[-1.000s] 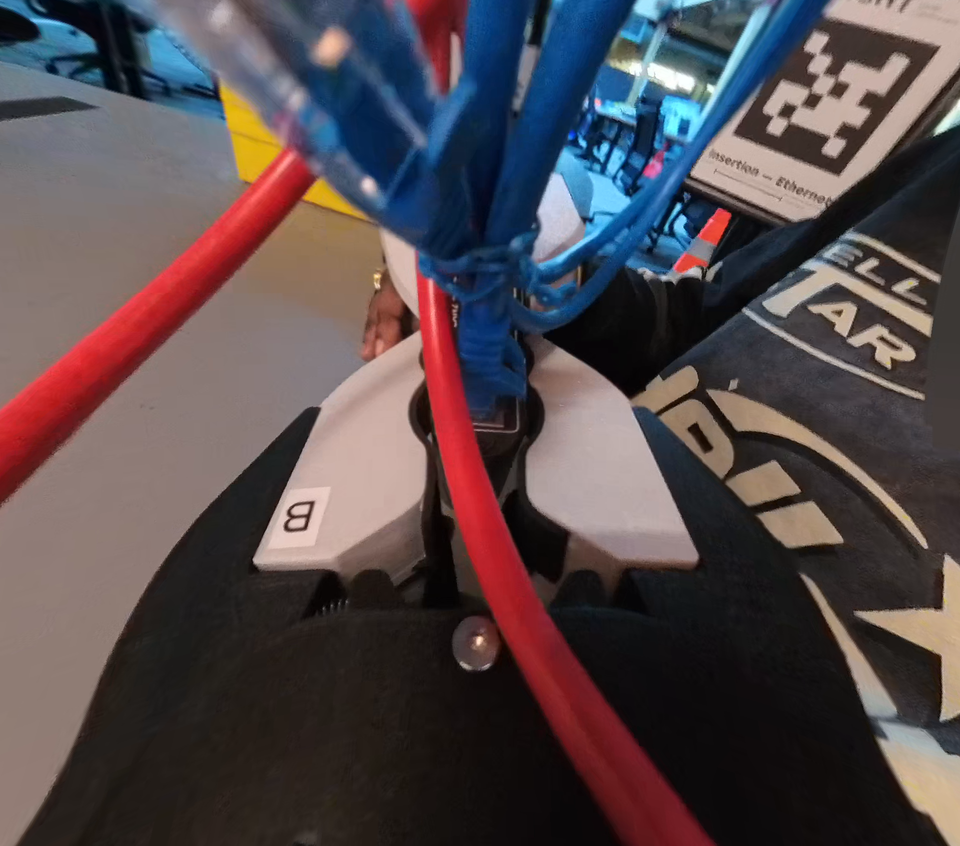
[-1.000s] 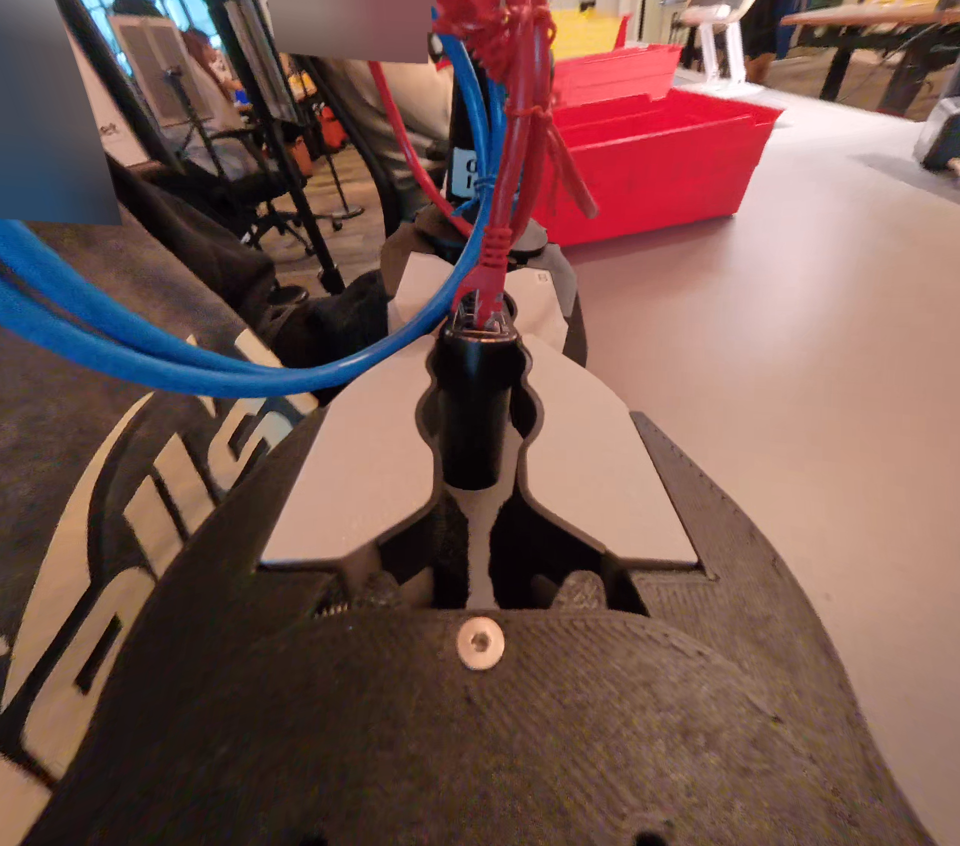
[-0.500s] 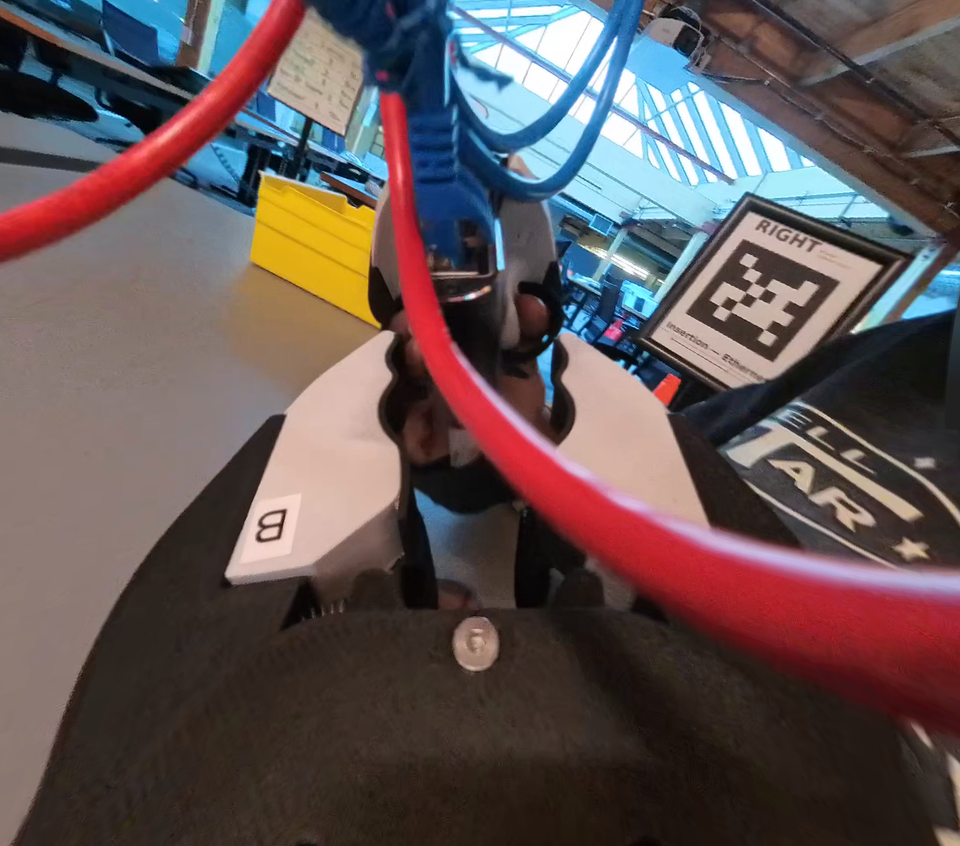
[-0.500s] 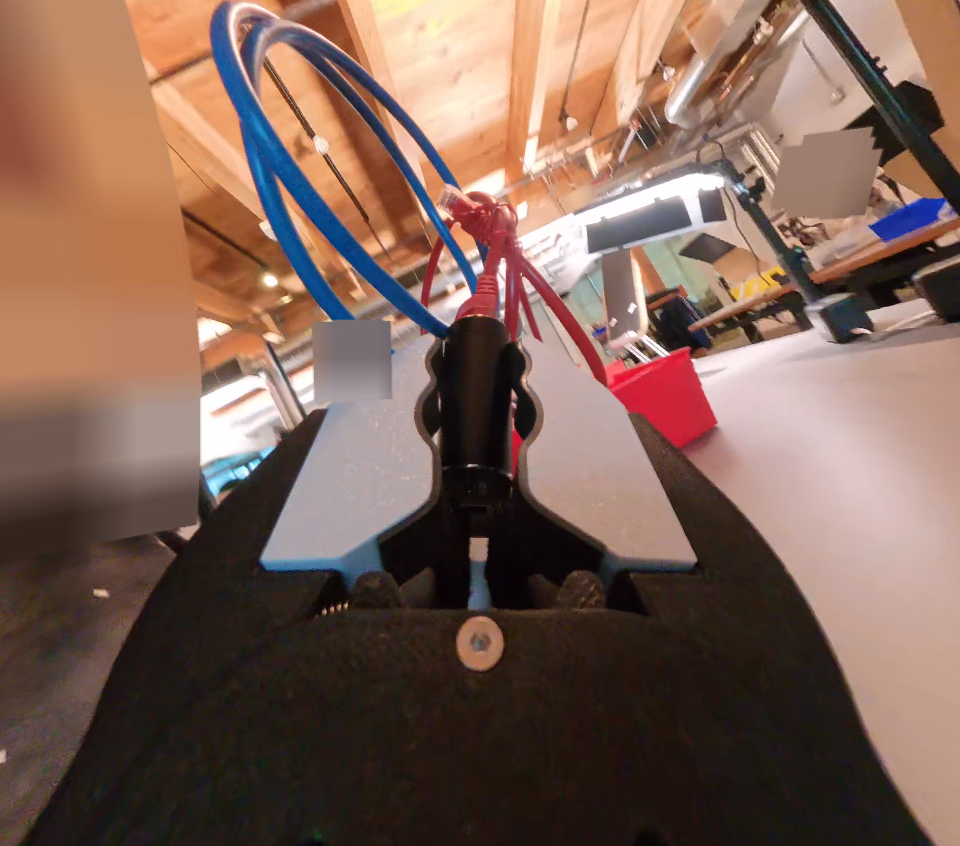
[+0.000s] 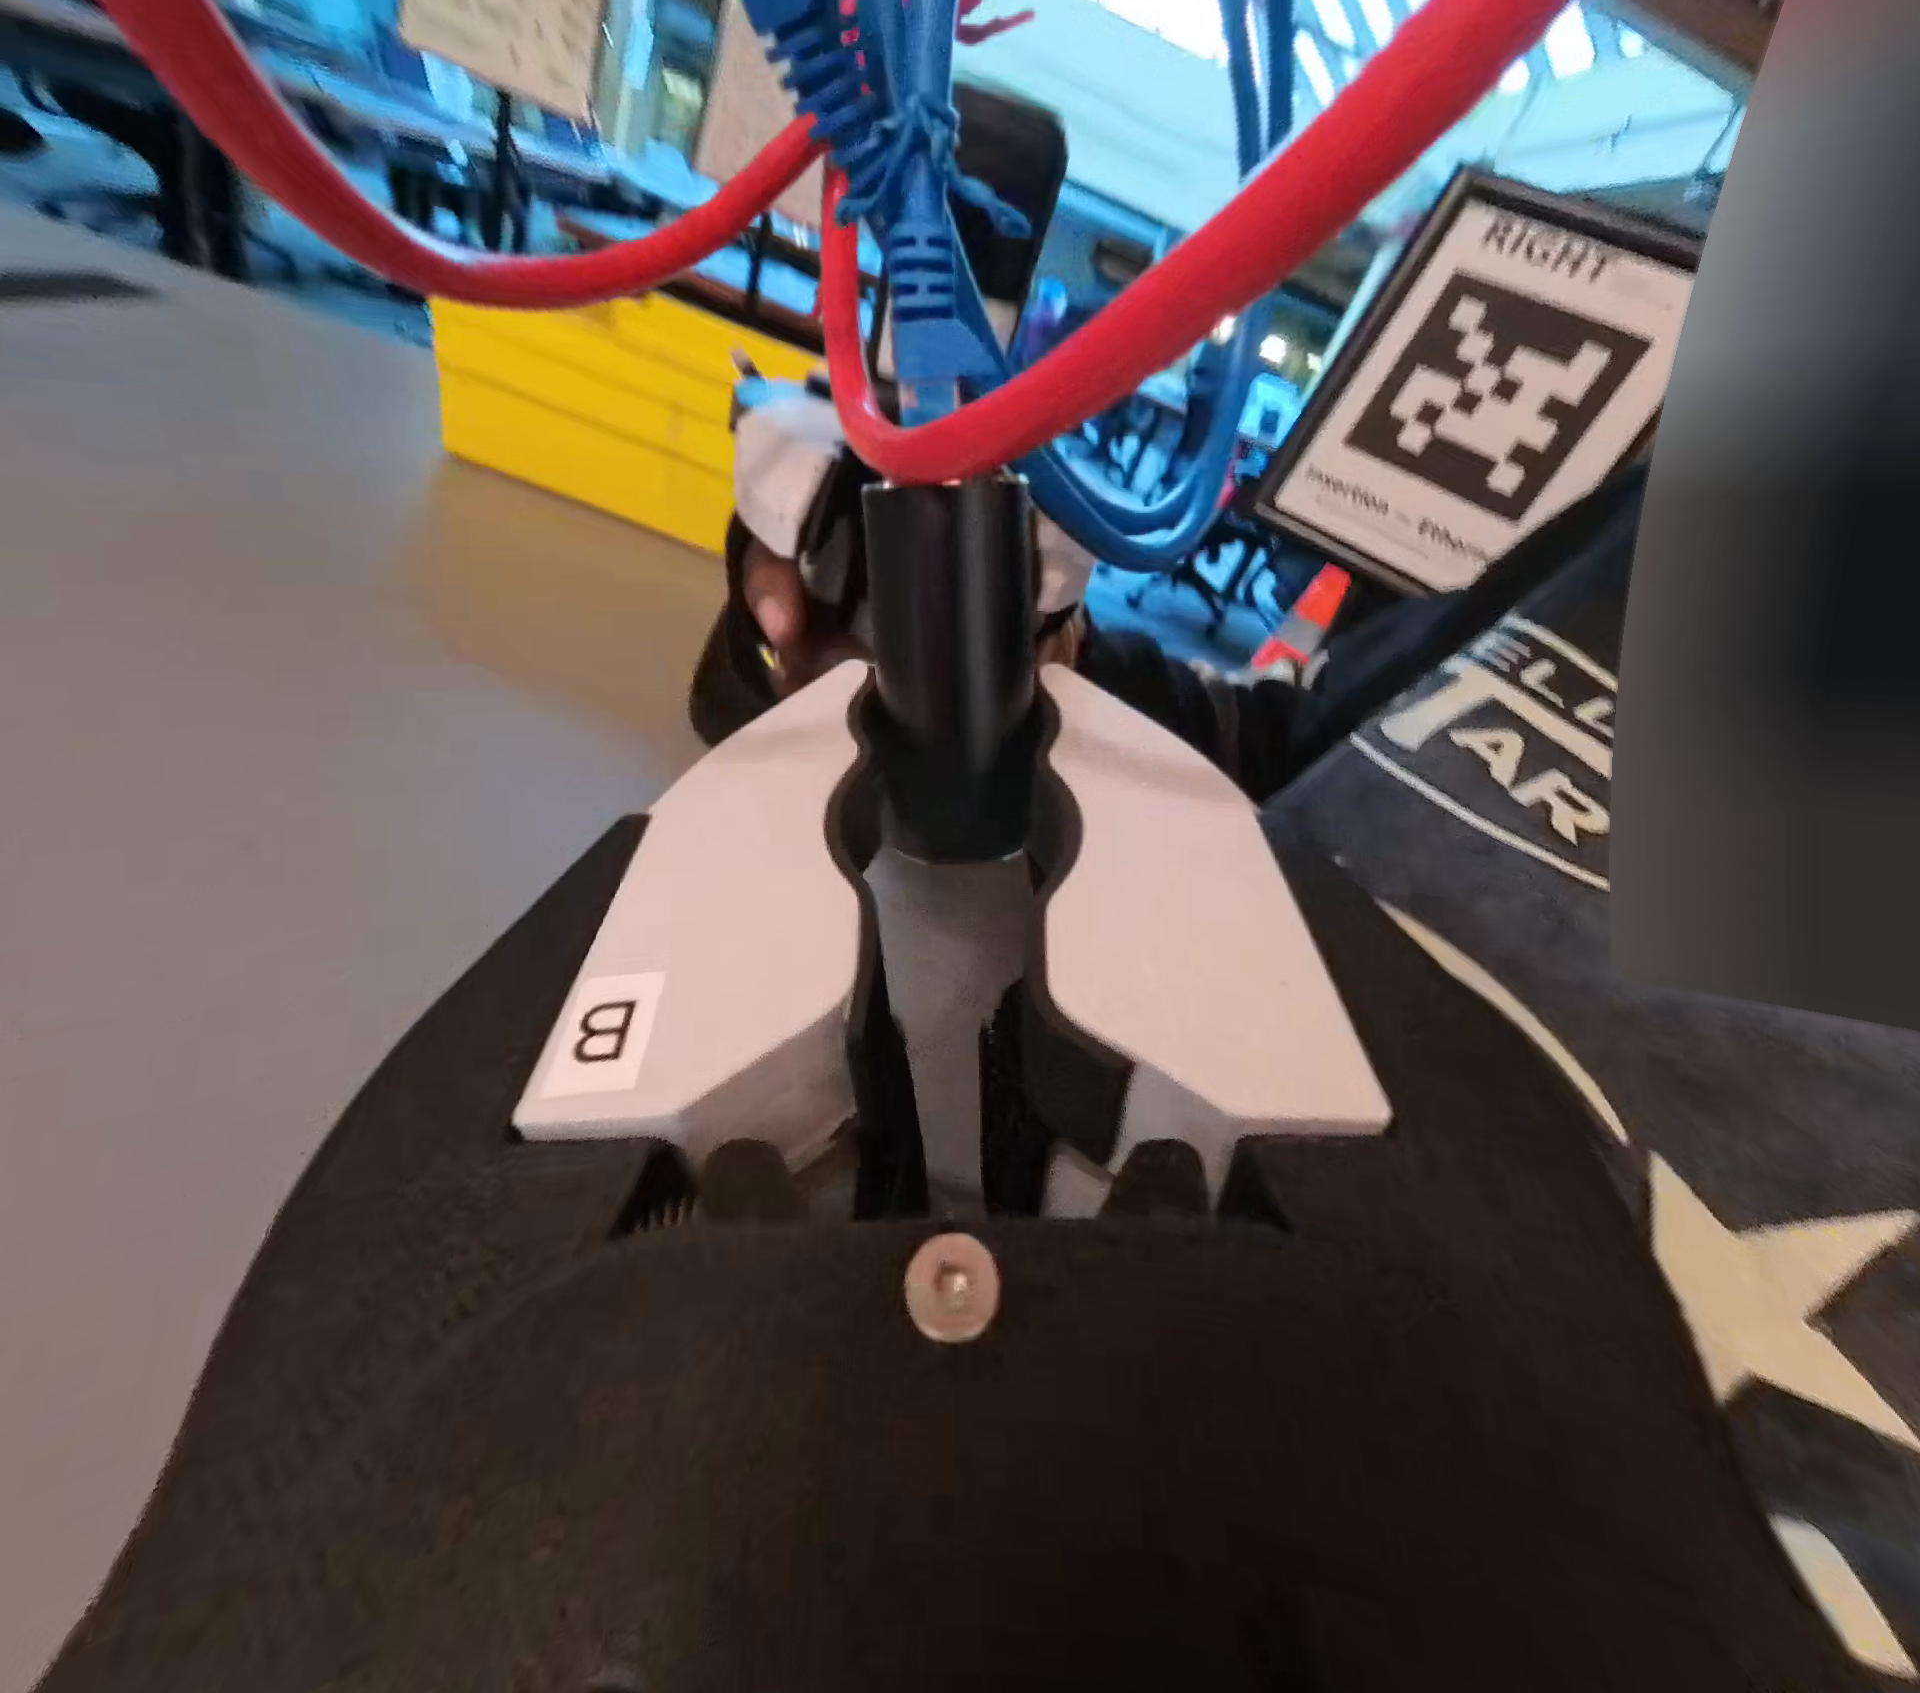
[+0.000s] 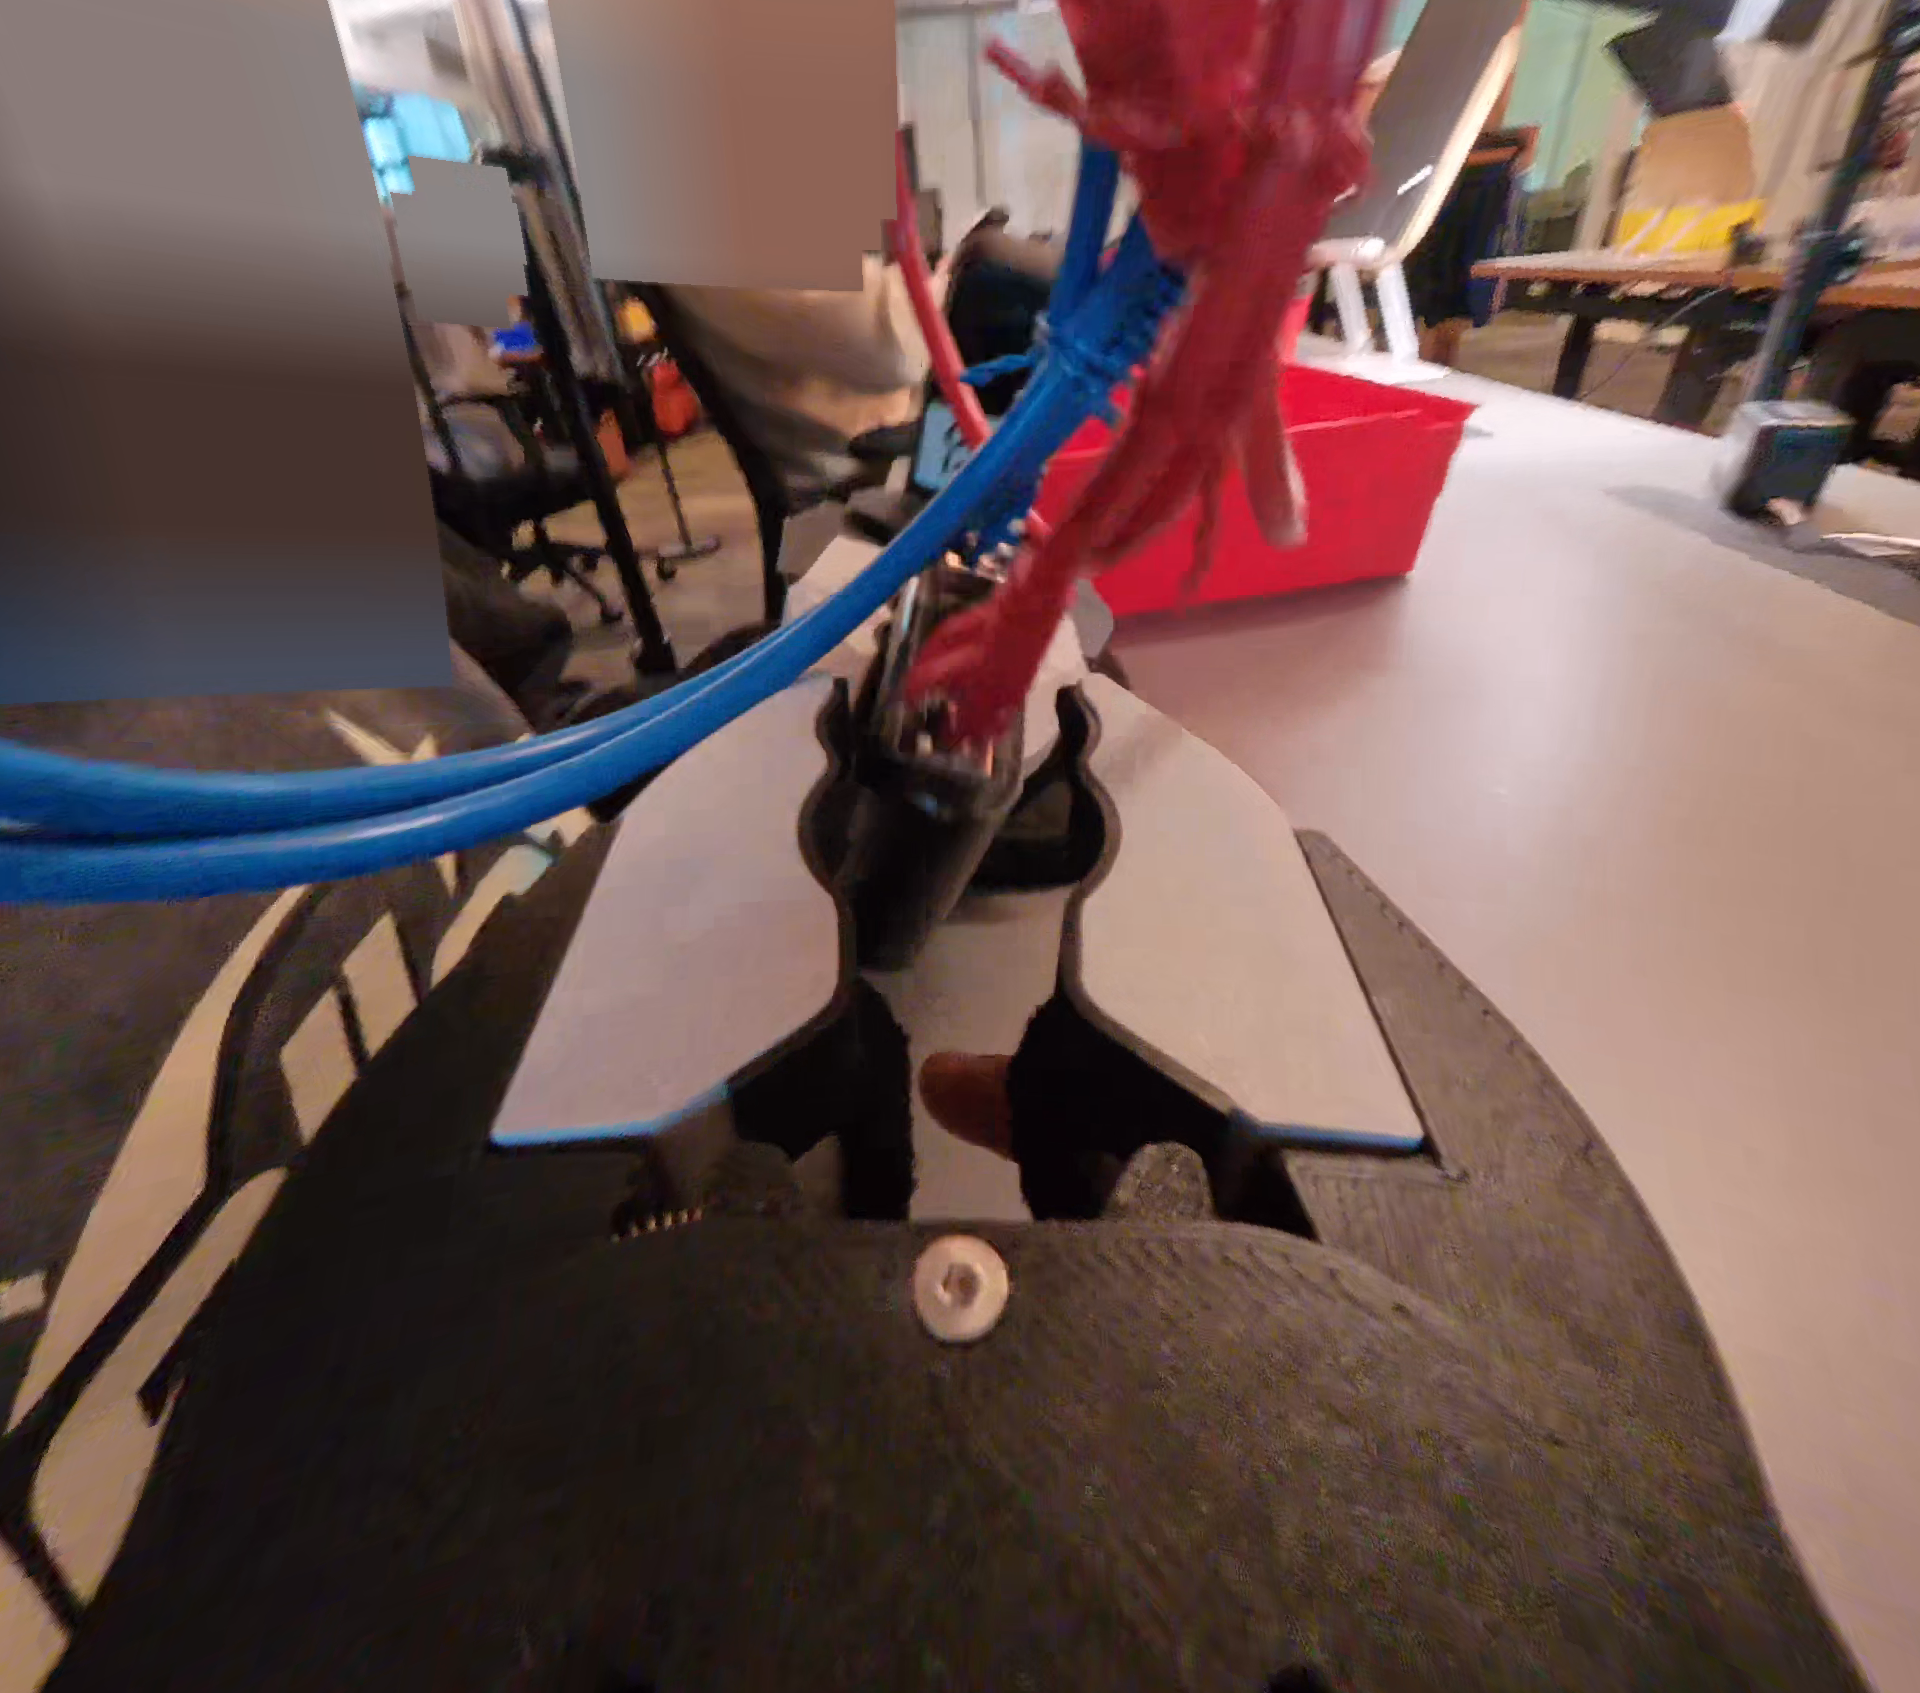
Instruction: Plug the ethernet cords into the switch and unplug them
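Note:
In the left wrist view my left gripper (image 5: 951,698) is shut on the small black switch (image 5: 951,656), which stands upright between the fingers. A blue ethernet cord (image 5: 920,293) is plugged into its far end. A red cord (image 5: 1247,220) loops across just above it. In the right wrist view my right gripper (image 6: 956,708) has its jaws apart around the same switch (image 6: 914,843), which leans left with a gap on its right side. The red cord's plug (image 6: 977,667) sits in the near end, under its tied bundle (image 6: 1195,189). The blue cord (image 6: 623,770) runs off left.
A grey table (image 5: 260,604) carries a yellow bin (image 5: 582,396) and a framed marker sign (image 5: 1486,386). A red bin (image 6: 1340,490) and a small black box (image 6: 1787,459) stand farther along the table (image 6: 1558,812). A person's dark printed shirt (image 5: 1507,760) is close by. The tips of both grippers are at nearly the same place.
My left gripper opened half a second ago and has now closed on the switch. My right gripper, shut on the switch before, has opened, and the switch now leans. Both views swung back down.

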Available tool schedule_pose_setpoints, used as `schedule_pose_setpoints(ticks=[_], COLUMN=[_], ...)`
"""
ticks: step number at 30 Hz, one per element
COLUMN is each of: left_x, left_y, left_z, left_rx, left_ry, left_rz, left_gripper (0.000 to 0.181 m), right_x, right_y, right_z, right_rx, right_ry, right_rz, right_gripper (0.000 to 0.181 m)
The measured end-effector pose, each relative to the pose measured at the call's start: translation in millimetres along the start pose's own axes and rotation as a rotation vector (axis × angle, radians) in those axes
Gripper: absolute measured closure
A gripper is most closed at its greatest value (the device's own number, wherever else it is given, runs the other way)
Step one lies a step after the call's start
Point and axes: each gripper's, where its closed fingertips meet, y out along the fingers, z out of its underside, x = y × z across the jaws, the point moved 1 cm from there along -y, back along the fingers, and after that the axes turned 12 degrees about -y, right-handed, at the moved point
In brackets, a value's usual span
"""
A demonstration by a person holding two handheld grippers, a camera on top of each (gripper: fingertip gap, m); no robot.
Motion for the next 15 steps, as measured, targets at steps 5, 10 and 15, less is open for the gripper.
schedule_pose_setpoints(ticks=[5, 10, 15], left_x=[2, -1, 6], left_y=[5, 1, 18], left_z=[19, -29, -28], left_rx=[0.145, -0.275, -0.359], left_ry=[0.055, -0.025, 0.011], left_rz=[-0.058, 0.011, -0.058], left_gripper=[0.157, 0.143, 0.127], right_x=[9, -18, -27], right_y=[5, -3, 0], right_z=[6, -24, -25], right_rx=[0.047, -0.282, -0.442], right_ry=[0.041, 0.161, 0.417], right_rz=[-0.049, 0.145, 0.19], right_gripper=[0.157, 0.157, 0.106])
